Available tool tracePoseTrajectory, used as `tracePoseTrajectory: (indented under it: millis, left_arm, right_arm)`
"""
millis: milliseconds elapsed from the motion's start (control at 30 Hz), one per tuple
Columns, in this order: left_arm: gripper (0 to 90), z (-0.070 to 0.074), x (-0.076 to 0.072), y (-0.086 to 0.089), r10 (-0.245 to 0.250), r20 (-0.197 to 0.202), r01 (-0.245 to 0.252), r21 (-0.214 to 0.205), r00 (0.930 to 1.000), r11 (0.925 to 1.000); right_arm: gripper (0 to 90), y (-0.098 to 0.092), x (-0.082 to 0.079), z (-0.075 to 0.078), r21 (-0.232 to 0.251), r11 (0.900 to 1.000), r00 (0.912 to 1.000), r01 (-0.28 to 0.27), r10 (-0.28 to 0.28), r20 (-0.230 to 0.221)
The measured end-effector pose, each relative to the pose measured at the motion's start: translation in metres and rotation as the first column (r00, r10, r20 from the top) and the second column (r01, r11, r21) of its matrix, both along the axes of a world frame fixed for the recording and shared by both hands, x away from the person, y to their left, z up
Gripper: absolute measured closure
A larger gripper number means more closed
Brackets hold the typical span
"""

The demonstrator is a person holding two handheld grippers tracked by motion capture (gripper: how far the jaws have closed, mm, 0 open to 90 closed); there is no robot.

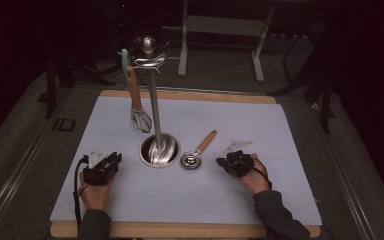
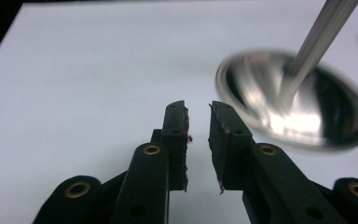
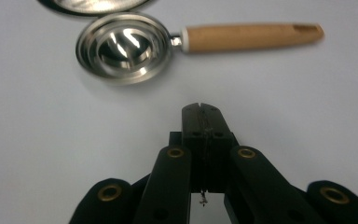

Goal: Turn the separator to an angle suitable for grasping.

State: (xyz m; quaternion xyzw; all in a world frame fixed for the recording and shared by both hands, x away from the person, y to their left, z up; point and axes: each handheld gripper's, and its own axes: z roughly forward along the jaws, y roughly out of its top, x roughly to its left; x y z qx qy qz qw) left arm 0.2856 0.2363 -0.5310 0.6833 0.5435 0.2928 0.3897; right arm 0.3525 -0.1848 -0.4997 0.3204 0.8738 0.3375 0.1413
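On the mat (image 1: 230,200), the stand's base (image 1: 159,150) sits centre, with the scoop (image 1: 192,160) just right of it. The whisk (image 1: 139,112) hangs from the stand behind and left. Left gripper (image 1: 111,159) lies left of the base, right gripper (image 1: 225,161) right of the scoop.

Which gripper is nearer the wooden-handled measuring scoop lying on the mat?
Right. The right gripper sits just right of the scoop, jaws shut on nothing. The left gripper is beyond the stand's base, far left.
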Motion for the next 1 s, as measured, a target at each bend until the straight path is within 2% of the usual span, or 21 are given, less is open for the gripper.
tracePoseTrajectory:
  millis: [33, 100, 200, 400, 600, 800, 1000]
  left_arm:
    - [74.5, -0.001, 0.000, -0.001, 0.001, -0.008, -0.001, 0.008, 1.0000, 1.0000]
    - [73.6, -0.004, 0.001, 0.000, 0.002, -0.014, -0.002, -0.007, 0.9999, 1.0000]
    - [72.6, -0.008, 0.002, -0.001, 0.012, -0.030, -0.013, -0.007, 0.9995, 0.9999]
    - [70.5, -0.008, 0.002, -0.001, 0.011, -0.026, -0.011, 0.001, 0.9996, 0.9999]
    - [69.4, -0.009, 0.002, -0.006, 0.008, -0.024, -0.007, 0.045, 0.9997, 0.9990]
    - [69.4, -0.008, 0.002, -0.005, 0.005, -0.023, -0.005, 0.030, 0.9997, 0.9995]
    - [69.3, -0.008, 0.002, -0.005, 0.001, -0.026, 0.000, 0.040, 0.9997, 0.9992]
  right_arm:
    - [89.8, 0.004, 0.002, 0.001, 0.005, 1.0000, 1.0000, -0.002, 0.002, -0.001]
    - [89.8, 0.013, 0.006, 0.002, 0.010, 0.9999, 1.0000, -0.004, 0.004, 0.000]
    - [89.9, 0.025, 0.012, 0.005, 0.005, 0.9999, 0.9999, -0.009, 0.009, 0.007]
    - [89.7, 0.045, 0.029, 0.009, -0.006, 0.9999, 0.9997, -0.013, 0.014, 0.018]
    - [89.8, 0.064, 0.048, 0.004, -0.014, 0.9999, 0.9999, 0.004, -0.004, -0.015]
    - [89.8, 0.076, 0.061, -0.004, 0.009, 0.9994, 0.9979, 0.034, -0.033, -0.056]
    - [89.8, 0.085, 0.064, -0.011, -0.004, 0.9997, 0.9973, 0.024, -0.025, -0.069]
